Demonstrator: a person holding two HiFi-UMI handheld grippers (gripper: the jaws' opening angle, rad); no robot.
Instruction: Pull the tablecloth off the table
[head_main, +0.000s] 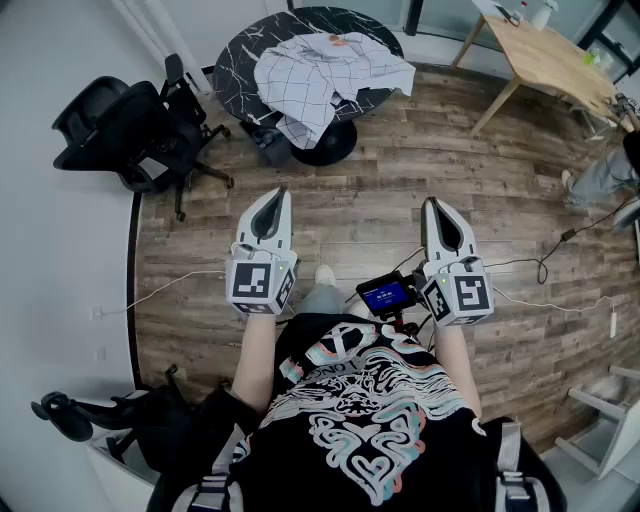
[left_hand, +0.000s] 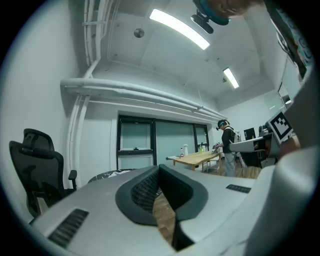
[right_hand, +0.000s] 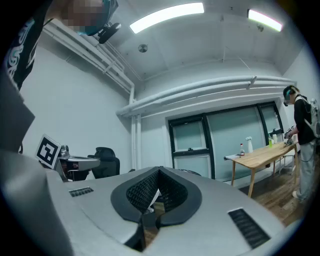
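A white checked tablecloth (head_main: 322, 76) lies crumpled on a round black marble-patterned table (head_main: 236, 62) at the far end of the room, one part hanging over the near edge. My left gripper (head_main: 272, 195) and right gripper (head_main: 431, 206) are held side by side over the wooden floor, well short of the table, tips pointing toward it. Both are shut with nothing between the jaws. In the left gripper view the jaws (left_hand: 161, 170) meet at the tip; the right gripper view shows its jaws (right_hand: 159, 172) closed the same way, with the table mostly hidden behind them.
Two black office chairs (head_main: 130, 125) stand left of the table near the white wall. A light wooden table (head_main: 545, 55) with bottles stands at the far right, and a person (right_hand: 302, 130) stands by it. Cables (head_main: 540, 270) trail across the floor on the right.
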